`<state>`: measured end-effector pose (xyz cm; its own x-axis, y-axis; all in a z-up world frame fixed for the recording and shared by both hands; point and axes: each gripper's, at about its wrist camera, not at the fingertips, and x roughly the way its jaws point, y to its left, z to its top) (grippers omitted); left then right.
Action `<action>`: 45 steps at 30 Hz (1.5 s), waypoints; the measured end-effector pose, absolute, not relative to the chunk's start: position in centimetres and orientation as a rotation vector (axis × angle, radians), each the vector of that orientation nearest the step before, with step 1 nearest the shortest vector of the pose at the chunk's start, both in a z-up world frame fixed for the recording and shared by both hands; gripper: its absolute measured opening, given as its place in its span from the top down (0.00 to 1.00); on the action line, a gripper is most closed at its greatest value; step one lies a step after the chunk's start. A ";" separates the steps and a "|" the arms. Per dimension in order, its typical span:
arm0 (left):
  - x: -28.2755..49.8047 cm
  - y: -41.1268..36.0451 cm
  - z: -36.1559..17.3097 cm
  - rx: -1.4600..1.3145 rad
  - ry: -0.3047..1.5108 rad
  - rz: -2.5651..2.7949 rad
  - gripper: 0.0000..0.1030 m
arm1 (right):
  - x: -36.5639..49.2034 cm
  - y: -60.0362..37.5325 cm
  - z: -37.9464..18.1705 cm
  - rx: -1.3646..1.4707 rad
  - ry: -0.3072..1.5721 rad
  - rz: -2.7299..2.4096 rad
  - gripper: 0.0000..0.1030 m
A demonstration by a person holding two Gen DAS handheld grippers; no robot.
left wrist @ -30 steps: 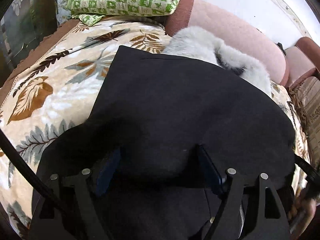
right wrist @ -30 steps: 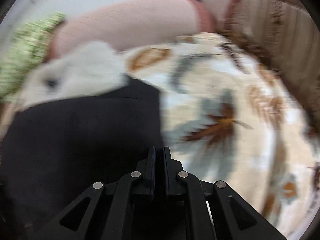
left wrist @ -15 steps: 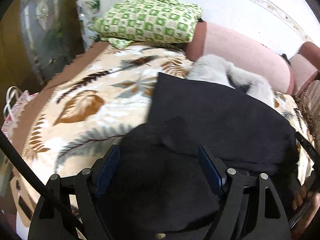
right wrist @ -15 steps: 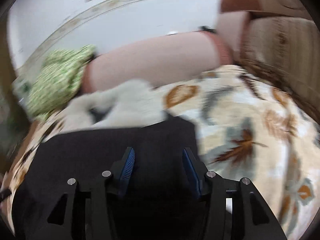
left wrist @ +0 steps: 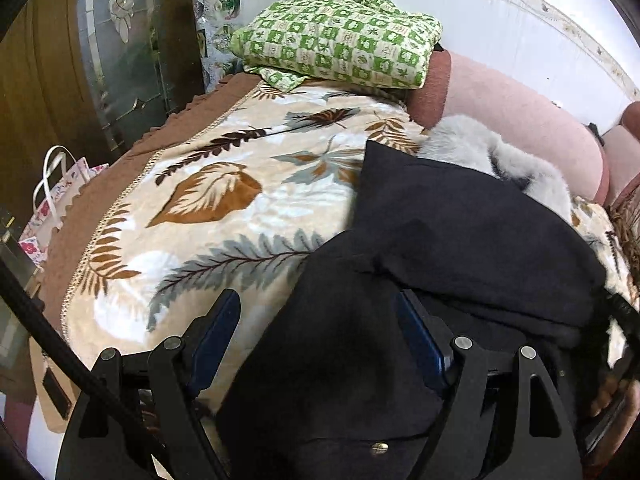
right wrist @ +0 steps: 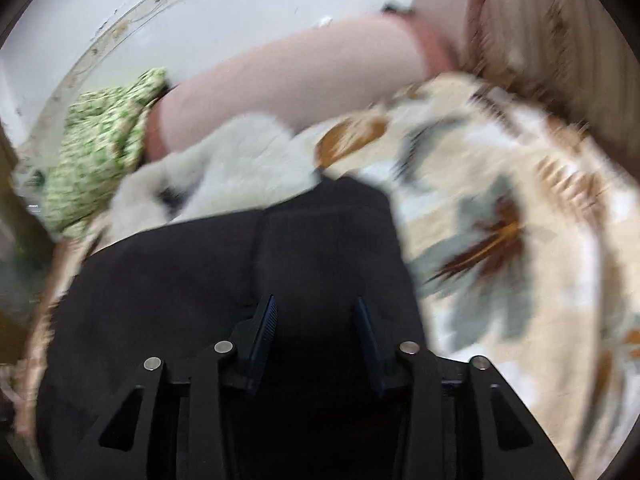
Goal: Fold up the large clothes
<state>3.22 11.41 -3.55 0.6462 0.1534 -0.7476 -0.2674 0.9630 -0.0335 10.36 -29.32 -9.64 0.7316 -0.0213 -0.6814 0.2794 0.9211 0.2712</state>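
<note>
i find the coat [left wrist: 460, 208] lying across the bed [left wrist: 224, 216], partly folded: a black panel is laid flat over the body, its far edge near the fur collar [left wrist: 500, 152] toward the head of the bed, while a loose dark mass, a sleeve or the hem, i cannot tell which, bunches at the near edge and hangs over it. my left gripper [left wrist: 316, 320] stands wide open above that bunch; cloth rises between the jaws but neither pad presses it, so i hold nothing there. my right gripper [right wrist: 314, 320] is partly open, its jaws having just been closing in a little, with coat fabric below and between them and no pinch that i can confirm; that view is blurred. i judge one fold to be down and released, with the next fold not yet begun. the next move calls for a firm pinch on the loose near portion with both grippers, taking the full thickness, then carrying it up and over the flat panel toward the collar without dragging the layer beneath. the cloth looks thick and heavy, so a shallow grip may slip. other items: a green checked quilt [left wrist: 340, 36] stacked at the head corner, a pink bolster [left wrist: 520, 120] along the head edge just behind the collar, a floral bag [left wrist: 60, 200] off the bed's side. the bolster limits room for the collar end.
</note>
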 end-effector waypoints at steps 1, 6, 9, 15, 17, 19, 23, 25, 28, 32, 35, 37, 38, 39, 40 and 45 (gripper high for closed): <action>3.3 11.5 -3.7 -0.141 0.839 0.249 0.24 | 10.1 -29.2 -9.2 0.370 0.713 -0.170 0.57; 3.9 12.3 -4.8 -0.168 0.863 0.253 0.24 | 9.1 -27.4 -7.5 0.310 0.645 -0.130 0.57; 4.4 12.4 -5.8 -0.167 0.887 0.255 0.24 | 9.9 -26.5 -8.5 0.318 0.699 -0.074 0.57; 4.8 12.9 -7.4 -0.156 0.923 0.273 0.24 | 11.2 -25.9 -10.9 0.282 0.770 -0.103 0.56; 4.4 13.1 -7.0 -0.159 0.906 0.271 0.24 | 10.7 -25.1 -10.5 0.222 0.741 -0.137 0.56; 4.1 13.2 -6.6 -0.159 0.890 0.268 0.24 | 9.3 -23.7 -9.2 0.134 0.664 -0.193 0.55; 3.2 13.0 -5.6 -0.139 0.851 0.265 0.24 | 8.4 -21.1 -7.2 0.081 0.613 -0.131 0.54; 2.7 12.8 -5.2 -0.135 0.837 0.259 0.24 | 8.9 -19.9 -6.9 0.067 0.624 -0.099 0.53; 2.1 12.5 -4.8 -0.126 0.824 0.241 0.24 | 10.4 -18.0 -6.7 0.048 0.631 -0.095 0.53; 1.5 12.2 -4.4 -0.105 0.814 0.224 0.24 | 12.7 -15.5 -7.2 0.002 0.654 -0.080 0.47; 1.1 12.0 -4.3 -0.106 0.813 0.212 0.24 | 14.3 -14.2 -9.4 -0.050 0.726 -0.077 0.45; 1.0 12.1 -4.2 -0.109 0.814 0.209 0.24 | 14.7 -15.0 -10.6 -0.016 0.756 -0.072 0.38; 0.9 12.1 -4.2 -0.111 0.812 0.210 0.24 | 14.6 -15.7 -10.7 0.016 0.762 -0.078 0.28; 0.9 12.2 -4.2 -0.113 0.810 0.212 0.24 | 14.6 -16.5 -10.7 0.046 0.773 -0.093 0.21; 0.8 12.3 -4.1 -0.116 0.806 0.217 0.24 | 14.5 -17.6 -10.7 0.078 0.788 -0.116 0.20; 0.2 12.7 -4.1 -0.113 0.787 0.227 0.24 | 12.7 -18.8 -10.1 0.006 0.803 -0.156 0.19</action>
<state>0.23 12.67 -4.08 0.6829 0.1601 -0.7127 -0.2441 0.9696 -0.0161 12.70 -18.77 -10.13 0.6838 -0.1370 -0.7167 0.1413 0.9885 -0.0541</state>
